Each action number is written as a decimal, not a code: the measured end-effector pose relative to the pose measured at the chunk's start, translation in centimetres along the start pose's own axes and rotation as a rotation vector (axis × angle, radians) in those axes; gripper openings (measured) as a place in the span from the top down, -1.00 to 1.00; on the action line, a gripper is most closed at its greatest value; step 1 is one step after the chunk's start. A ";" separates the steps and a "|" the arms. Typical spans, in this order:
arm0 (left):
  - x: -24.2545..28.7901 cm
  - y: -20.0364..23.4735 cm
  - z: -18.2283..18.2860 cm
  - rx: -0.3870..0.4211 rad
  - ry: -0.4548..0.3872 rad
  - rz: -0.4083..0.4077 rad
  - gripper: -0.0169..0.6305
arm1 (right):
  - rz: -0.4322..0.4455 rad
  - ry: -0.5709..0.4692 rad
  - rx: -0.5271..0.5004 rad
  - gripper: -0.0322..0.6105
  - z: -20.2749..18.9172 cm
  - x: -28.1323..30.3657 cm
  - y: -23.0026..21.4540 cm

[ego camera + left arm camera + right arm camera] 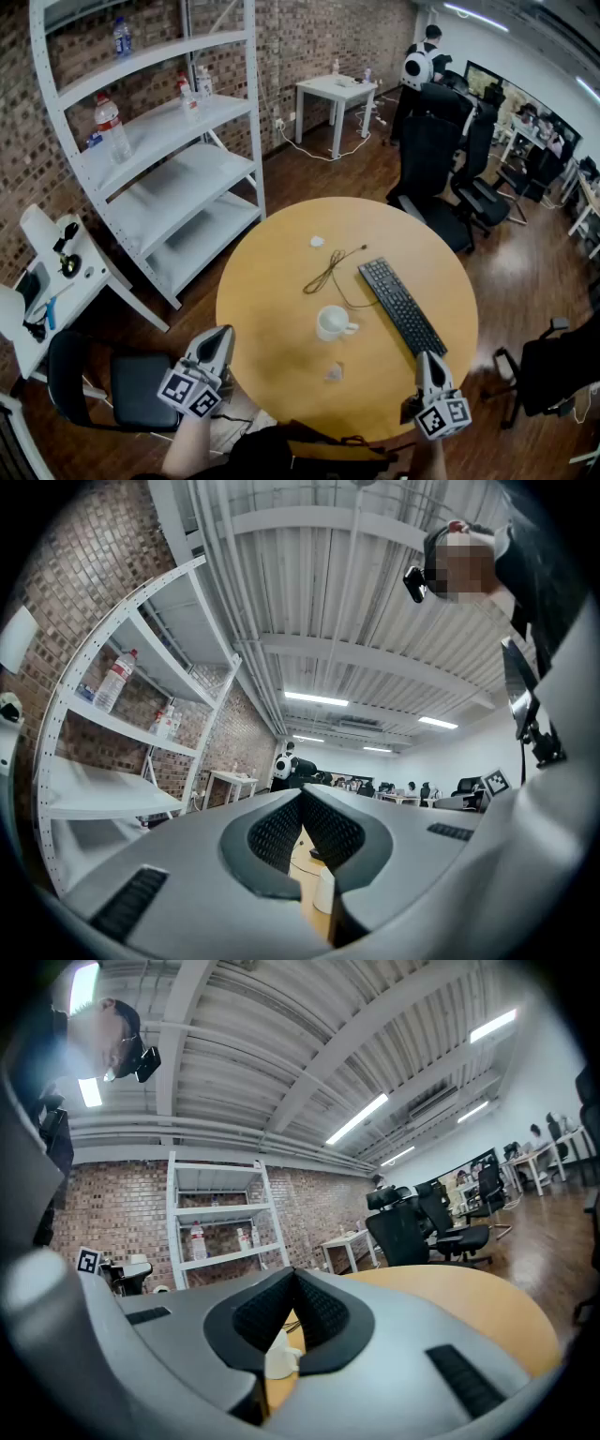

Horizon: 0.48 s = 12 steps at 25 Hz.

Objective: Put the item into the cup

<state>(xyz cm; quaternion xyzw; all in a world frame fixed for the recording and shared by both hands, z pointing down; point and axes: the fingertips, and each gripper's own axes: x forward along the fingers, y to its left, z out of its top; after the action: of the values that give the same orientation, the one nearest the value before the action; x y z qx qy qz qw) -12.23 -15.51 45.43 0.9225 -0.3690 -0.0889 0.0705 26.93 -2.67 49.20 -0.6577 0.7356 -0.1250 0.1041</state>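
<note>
A white cup [335, 322] with a handle stands near the middle of the round wooden table [272, 309]. A small pale item [335, 373] lies on the table just in front of the cup, and another small white item [317, 241] lies farther back. My left gripper [223, 332] hovers at the table's near-left edge, jaws shut and empty. My right gripper [423, 355] is at the near-right edge, also shut with nothing in it. In the left gripper view the cup [324, 891] shows below the closed jaws. The right gripper view shows the cup [279, 1359] the same way.
A black keyboard [401, 305] and a thin dark cable [330, 272] lie on the table right of and behind the cup. A white shelf unit [159, 141] stands at the left, black office chairs [436, 159] behind, and a black chair [103, 380] at the near left.
</note>
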 end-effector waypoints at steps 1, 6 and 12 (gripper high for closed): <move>-0.3 0.1 -0.1 0.001 0.002 0.001 0.97 | 0.017 0.021 -0.013 0.88 -0.4 0.7 0.4; -1.7 0.7 0.0 -0.006 -0.002 0.028 0.97 | 0.102 0.182 -0.092 0.87 -4.6 4.9 2.1; -3.5 1.1 0.2 -0.007 0.014 0.062 0.97 | 0.220 0.508 -0.226 0.47 -13.8 7.9 4.0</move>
<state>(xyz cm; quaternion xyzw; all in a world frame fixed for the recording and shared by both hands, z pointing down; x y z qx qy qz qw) -15.55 -13.89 45.87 0.9109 -0.3967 -0.0814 0.0792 17.93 -9.43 61.04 -0.5292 0.8140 -0.1912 -0.1443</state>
